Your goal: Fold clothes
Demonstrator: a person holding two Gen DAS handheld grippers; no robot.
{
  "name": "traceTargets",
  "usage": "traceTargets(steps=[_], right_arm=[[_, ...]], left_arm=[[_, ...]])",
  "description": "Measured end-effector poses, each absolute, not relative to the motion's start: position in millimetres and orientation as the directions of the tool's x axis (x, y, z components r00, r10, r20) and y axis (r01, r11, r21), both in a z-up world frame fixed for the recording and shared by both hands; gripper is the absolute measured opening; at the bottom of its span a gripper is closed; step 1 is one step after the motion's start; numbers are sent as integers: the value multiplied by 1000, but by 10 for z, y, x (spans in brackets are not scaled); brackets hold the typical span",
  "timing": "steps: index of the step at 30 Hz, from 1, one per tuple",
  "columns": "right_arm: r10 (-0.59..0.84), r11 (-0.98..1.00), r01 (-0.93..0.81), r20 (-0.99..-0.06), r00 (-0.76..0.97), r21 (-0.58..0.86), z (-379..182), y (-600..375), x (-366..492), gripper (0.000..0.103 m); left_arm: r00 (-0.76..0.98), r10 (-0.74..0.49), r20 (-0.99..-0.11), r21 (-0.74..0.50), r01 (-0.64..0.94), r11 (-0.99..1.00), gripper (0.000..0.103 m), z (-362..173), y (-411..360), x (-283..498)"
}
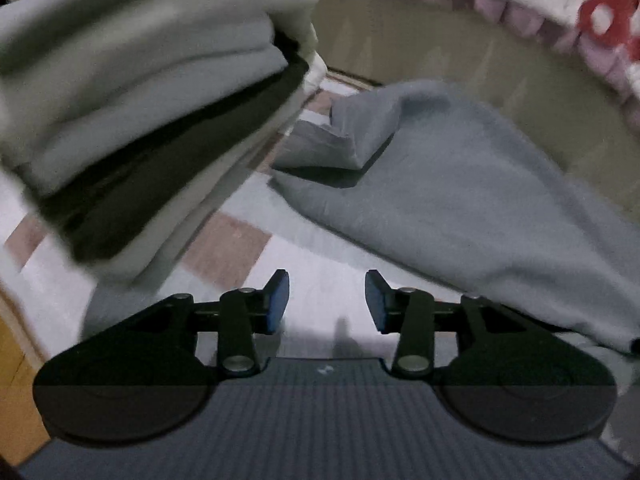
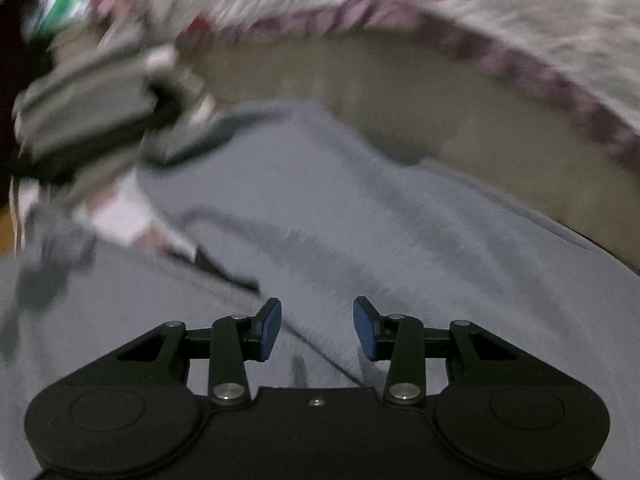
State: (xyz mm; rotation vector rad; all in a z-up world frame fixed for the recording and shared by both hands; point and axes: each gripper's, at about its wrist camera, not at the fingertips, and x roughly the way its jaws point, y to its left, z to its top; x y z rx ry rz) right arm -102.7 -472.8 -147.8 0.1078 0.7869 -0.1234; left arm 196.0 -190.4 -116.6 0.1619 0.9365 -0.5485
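Layout as I see it: folded stack [image 1: 152, 120] at my left on the bed cover [image 1: 312, 280]; loose garment [image 1: 460, 200] spread to its right; ruffled blanket [image 1: 520, 8] behind both; right tool [image 2: 317, 330] over the garment.

Motion blur smears the stack [image 1: 132, 120] of folded clothes in the left wrist view, and the frame's left and top edges cut it. The grey garment [image 1: 460, 200] runs off the right edge. In the right wrist view the whole background is smeared; the stack [image 2: 88, 112] there is unreadable.
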Motion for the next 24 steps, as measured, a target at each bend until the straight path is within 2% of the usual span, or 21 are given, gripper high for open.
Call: traceTargets(steps=[2,5,6,7,8,9,12,13,16,17,18,19,20,21,24], right_arm=[[-46,994,103,-730,682,34,-1687,-4712,-865,45],[-29,999,44,-750,661,0,-1954,-4639,-668,46],[-43,999,25,-745,666,-36,-2000,-4603,-639,50],[-58,997,6,-738,672,-73,-2043,-4566,-612,61],[-76,995,0,-718,691,-105,-2054,-4560,-618,66],[-79,994,-2,-709,701,-114,-2069,-4584,-612,68],[-3,1000,23,-703,711,19,-2102,-4789,-620,66],[11,998,41,-694,720,58,-2101,-4850,-638,63],[54,981,87,-671,740,175,-2101,-5019,-703,57],[68,973,96,-664,745,208,-2109,-5069,-718,54],[68,971,104,-663,745,216,-2112,-5098,-741,45],[63,973,103,-665,744,208,-2119,-5105,-754,30],[59,975,101,-667,743,199,-2127,-5110,-766,17],[75,969,103,-665,743,225,-2122,-5143,-785,11],[146,924,122,-630,763,362,-2102,-5312,-867,5]], left_arm=[[456,-351,-818,-89,502,860,41,-1408,-2058,2220],[413,-352,-840,-141,461,876,41,-1701,-2197,2639],[408,-357,-840,-156,447,881,42,-1752,-2223,2728],[439,-371,-818,-168,435,884,46,-1767,-2255,2800],[463,-380,-801,-169,435,885,58,-1776,-2294,2850],[472,-378,-796,-159,440,884,61,-1801,-2360,2909],[542,-330,-773,-33,485,874,68,-1873,-2596,2975],[562,-304,-769,3,479,878,74,-1910,-2663,2996],[578,-305,-757,-53,410,910,76,-1916,-2696,3092],[586,-311,-748,-82,384,920,53,-1899,-2680,3108],[594,-335,-732,-113,379,919,27,-1868,-2666,3113],[585,-359,-727,-128,398,908,5,-1804,-2647,3126],[575,-383,-723,-144,417,898,5,-1740,-2629,3140],[599,-426,-679,-171,435,884,5,-1594,-2575,3073],[691,-494,-527,-204,462,863,5,-965,-2209,2780]])
